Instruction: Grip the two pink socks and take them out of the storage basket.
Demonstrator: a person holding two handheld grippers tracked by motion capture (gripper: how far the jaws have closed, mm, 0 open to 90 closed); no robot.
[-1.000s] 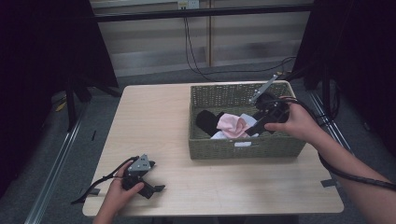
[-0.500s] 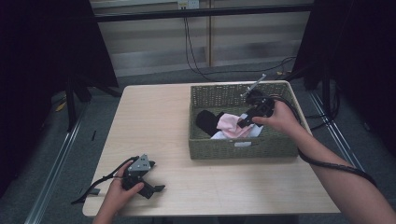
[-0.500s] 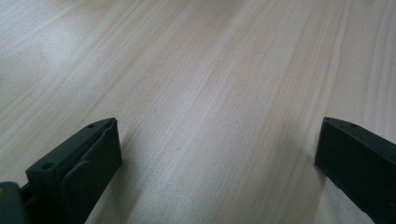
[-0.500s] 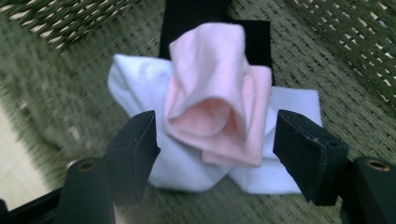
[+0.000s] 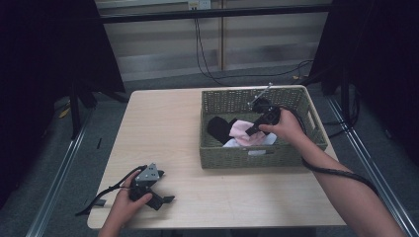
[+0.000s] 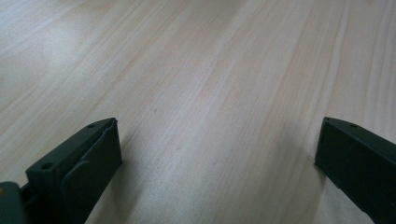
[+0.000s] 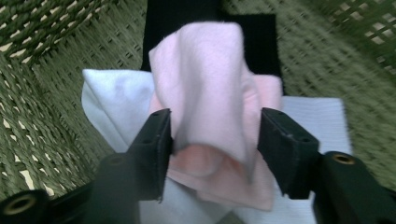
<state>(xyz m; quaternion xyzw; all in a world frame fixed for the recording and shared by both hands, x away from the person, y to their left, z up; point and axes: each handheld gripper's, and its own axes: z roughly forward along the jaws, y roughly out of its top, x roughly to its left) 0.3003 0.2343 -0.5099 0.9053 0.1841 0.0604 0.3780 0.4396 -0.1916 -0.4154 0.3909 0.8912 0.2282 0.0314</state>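
From the high view, a green woven basket point(image 5: 309, 106) sits at about two o'clock on the light wooden table point(image 5: 168, 123). Inside it lie a pink cloth point(image 5: 240, 129), a black cloth point(image 5: 217, 128) at its nine o'clock side, and a white cloth point(image 5: 232, 143) under both. The right gripper point(image 5: 252, 131) reaches down into the basket onto the pink cloth. The left gripper point(image 5: 165, 200) rests on the table at about seven o'clock, well apart from the basket.

In the left gripper view, the left gripper point(image 6: 217, 154) has its jaws spread wide with nothing between them, just above bare wood grain.

In the right gripper view, the right gripper point(image 7: 212, 135) has its jaws set on either side of a raised fold of the pink cloth point(image 7: 205, 93), the fabric bunched and pinched between them. The white cloth point(image 7: 112, 102) spreads flat below, and the black cloth point(image 7: 187, 16) lies at twelve o'clock against the basket point(image 7: 51, 56) weave.

The pink cloth looks soft, light and limp, likely fleece-like. It should drape and sag when lifted, with little risk of damage. A hold on a gathered ridge, as here, seems better than a flat edge, though a shallow pinch could slip or drag the white cloth along.
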